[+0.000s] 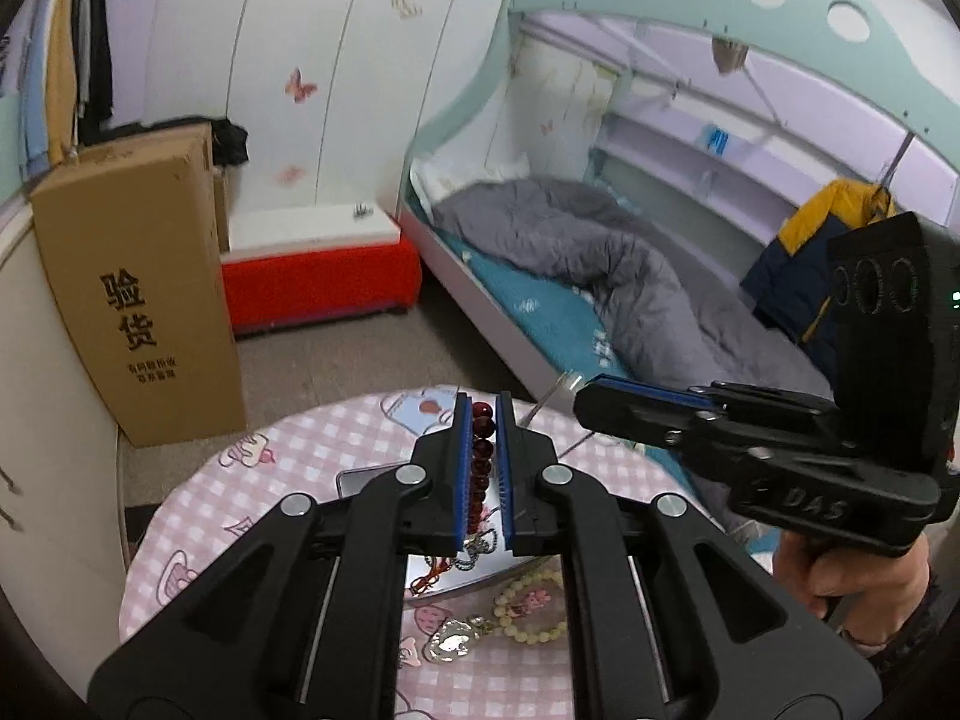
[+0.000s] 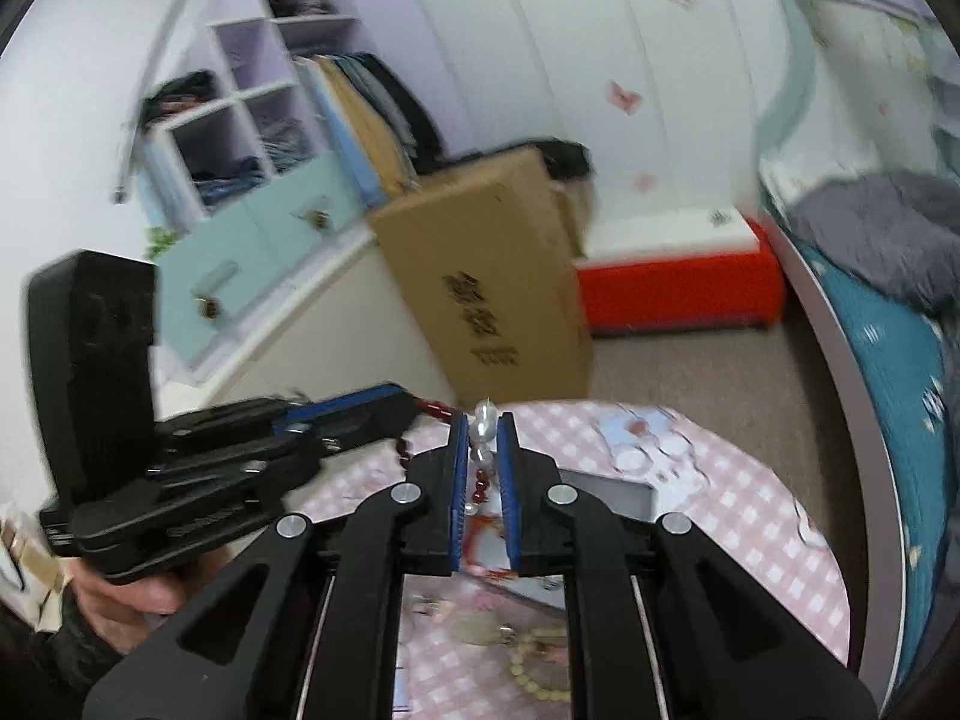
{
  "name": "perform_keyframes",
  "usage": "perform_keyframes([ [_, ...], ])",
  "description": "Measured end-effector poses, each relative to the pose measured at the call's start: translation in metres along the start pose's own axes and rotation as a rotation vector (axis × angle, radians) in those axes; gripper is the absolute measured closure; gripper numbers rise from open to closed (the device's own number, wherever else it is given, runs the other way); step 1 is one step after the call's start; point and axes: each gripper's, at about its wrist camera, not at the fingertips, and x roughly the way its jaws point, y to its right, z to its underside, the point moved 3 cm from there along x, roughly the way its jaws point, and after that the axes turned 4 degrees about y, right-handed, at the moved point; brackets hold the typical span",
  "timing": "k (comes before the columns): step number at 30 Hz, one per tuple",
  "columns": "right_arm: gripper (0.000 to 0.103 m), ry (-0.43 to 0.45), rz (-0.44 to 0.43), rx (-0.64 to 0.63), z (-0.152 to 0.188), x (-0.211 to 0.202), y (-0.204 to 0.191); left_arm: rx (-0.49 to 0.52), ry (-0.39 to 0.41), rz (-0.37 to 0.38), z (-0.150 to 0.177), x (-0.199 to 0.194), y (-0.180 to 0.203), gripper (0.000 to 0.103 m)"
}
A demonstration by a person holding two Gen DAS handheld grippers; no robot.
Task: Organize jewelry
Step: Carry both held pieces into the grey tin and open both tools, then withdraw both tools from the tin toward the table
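My left gripper (image 1: 482, 420) is shut on a strand of dark red beads (image 1: 482, 450), which runs up between its blue pads above the round table with a pink checked cloth (image 1: 288, 480). My right gripper (image 2: 482, 429) is shut on pearly white beads (image 2: 485, 425); a few red beads (image 2: 480, 483) hang below them between the jaws. In the right wrist view the left gripper (image 2: 414, 402) sits at the left with red beads poking out of its tip. In the left wrist view the right gripper (image 1: 585, 397) is held at the right, with nothing visible at its tip there.
On the cloth lie a cream bead bracelet (image 1: 531, 606), a silver pendant (image 1: 453, 639) and a shiny tray (image 1: 444, 570) with tangled chains. A tall cardboard box (image 1: 138, 300), a red-and-white bench (image 1: 318, 276) and a bed (image 1: 600, 276) stand beyond the table.
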Motion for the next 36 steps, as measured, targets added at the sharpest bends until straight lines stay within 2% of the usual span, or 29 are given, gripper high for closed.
perform_keyframes([
  [2,0.072,-0.028,0.042,0.047,0.007,0.008,0.015,0.019,-0.031,-0.062,0.003,0.012,-0.004,0.094],
  [3,0.036,-0.030,0.070,0.083,0.011,0.008,0.024,0.027,-0.037,-0.089,0.003,0.014,-0.006,0.094],
  [4,0.006,-0.016,0.087,0.104,0.013,0.005,0.028,0.027,-0.039,-0.120,0.004,0.014,-0.009,0.090],
  [6,0.008,0.028,0.108,0.138,0.016,-0.005,0.035,0.010,-0.034,-0.173,0.005,0.010,-0.016,0.042],
  [7,0.008,0.026,0.119,0.147,0.016,-0.007,0.038,-0.005,0.003,-0.216,0.005,0.001,-0.019,0.005],
  [9,0.008,0.037,0.158,0.152,0.017,-0.013,0.041,-0.018,0.093,-0.255,0.006,-0.016,-0.021,0.006],
  [11,0.008,0.052,0.162,0.160,0.018,-0.021,0.043,-0.007,0.083,-0.247,0.008,-0.024,-0.020,0.006],
  [13,0.008,0.069,0.167,0.164,0.017,-0.028,0.042,0.001,0.119,-0.288,0.009,-0.039,-0.020,0.006],
  [21,0.008,0.121,0.201,0.116,0.009,-0.050,0.025,0.003,0.183,-0.332,0.005,-0.076,-0.014,0.006],
  [36,0.008,0.201,0.210,0.032,0.005,-0.092,-0.015,-0.050,0.263,-0.358,0.030,-0.140,-0.009,0.006],
])
